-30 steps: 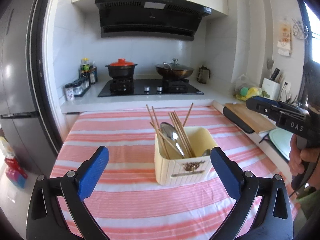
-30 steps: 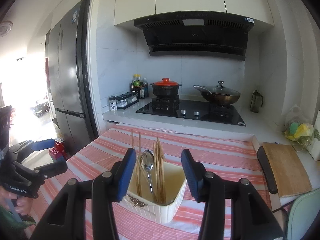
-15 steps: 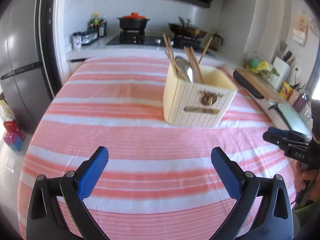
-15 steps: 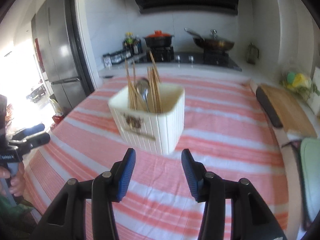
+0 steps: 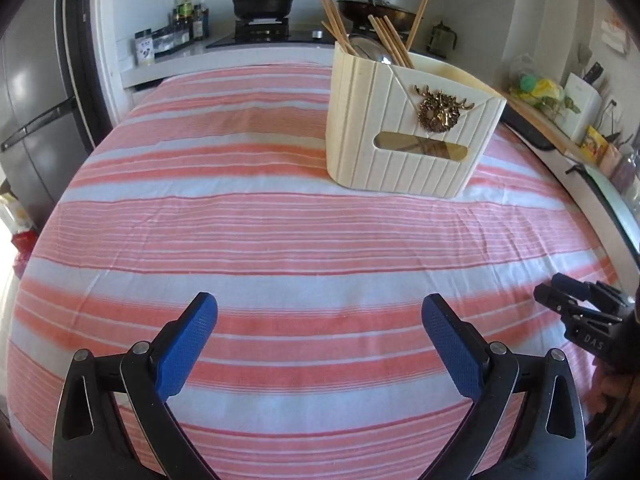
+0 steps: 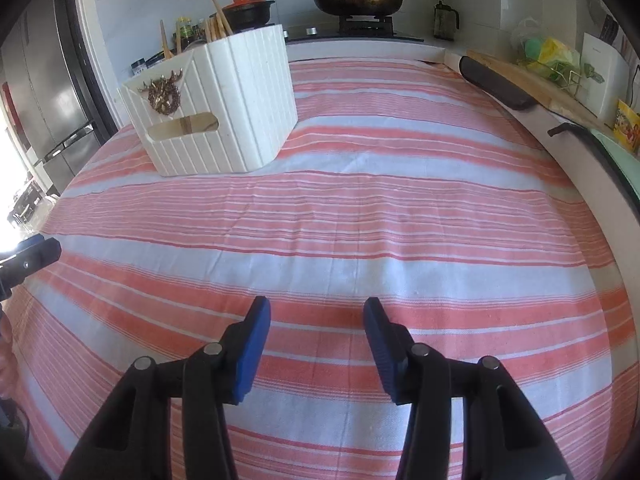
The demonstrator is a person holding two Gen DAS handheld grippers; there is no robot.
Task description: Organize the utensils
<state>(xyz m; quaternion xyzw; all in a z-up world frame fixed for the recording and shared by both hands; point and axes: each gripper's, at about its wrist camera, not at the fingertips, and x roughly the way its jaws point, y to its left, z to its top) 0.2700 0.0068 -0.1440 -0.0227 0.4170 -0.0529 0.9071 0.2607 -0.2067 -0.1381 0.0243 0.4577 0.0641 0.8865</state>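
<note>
Your left gripper (image 5: 319, 322) is wide open and holds nothing. Your right gripper (image 6: 317, 324) is half open and empty too. The box (image 5: 404, 136) with chopsticks (image 5: 390, 42) and a spoon (image 5: 370, 50) stands far ahead on the striped cloth (image 5: 280, 232).

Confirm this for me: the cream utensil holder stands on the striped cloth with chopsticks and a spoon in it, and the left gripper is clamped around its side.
Not quite. The utensil holder does stand on the striped cloth with chopsticks and a spoon in it, but the left gripper is open and empty, well short of the holder. The left wrist view shows it.
</note>
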